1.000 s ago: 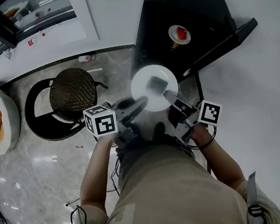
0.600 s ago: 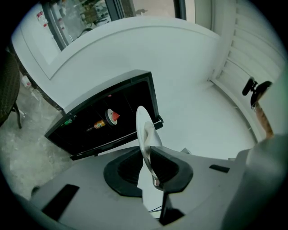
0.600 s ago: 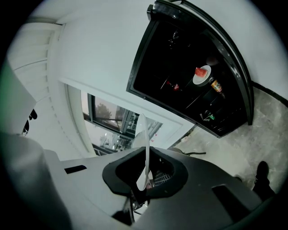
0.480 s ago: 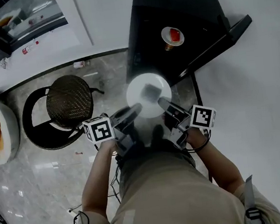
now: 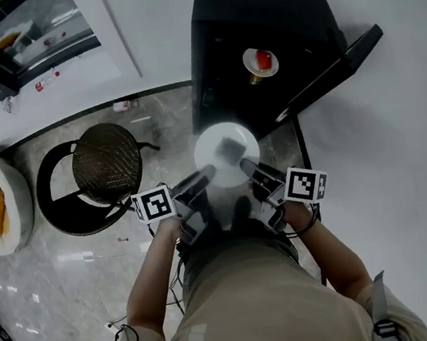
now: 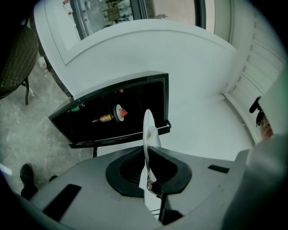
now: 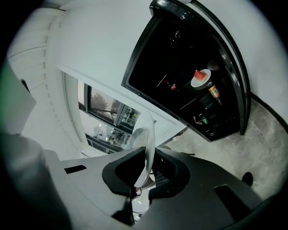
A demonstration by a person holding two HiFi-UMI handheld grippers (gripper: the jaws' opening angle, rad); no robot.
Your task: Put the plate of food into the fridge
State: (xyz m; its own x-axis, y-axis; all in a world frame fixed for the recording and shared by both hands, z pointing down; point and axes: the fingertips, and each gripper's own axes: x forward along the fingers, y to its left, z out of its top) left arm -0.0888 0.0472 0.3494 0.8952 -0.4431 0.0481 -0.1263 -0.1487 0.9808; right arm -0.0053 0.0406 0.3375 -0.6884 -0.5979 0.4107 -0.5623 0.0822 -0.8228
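Holding the plate [image 5: 225, 153] w/ the food [image 5: 232, 148] up in the air btwn my two grippers, just near of the open black fridge [image 5: 256, 10], not inside yet. L gripper [image 5: 205, 176]: fingers [image 6: 177, 168] have just been closing & are now clamped on the plate's left rim; R gripper [image 5: 247, 166]: fingers [image 7: 173, 173] clamped on the right rim. Inside the fridge sits a dish [image 5: 261, 61] w/ sth red on it, & a wicker chair [image 5: 104, 156] stands on the floor [image 5: 70, 261] to the left.

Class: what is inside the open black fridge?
In the fridge, a small plate of red food stands beside a bottle on a shelf. Darkness hides much of the rest.
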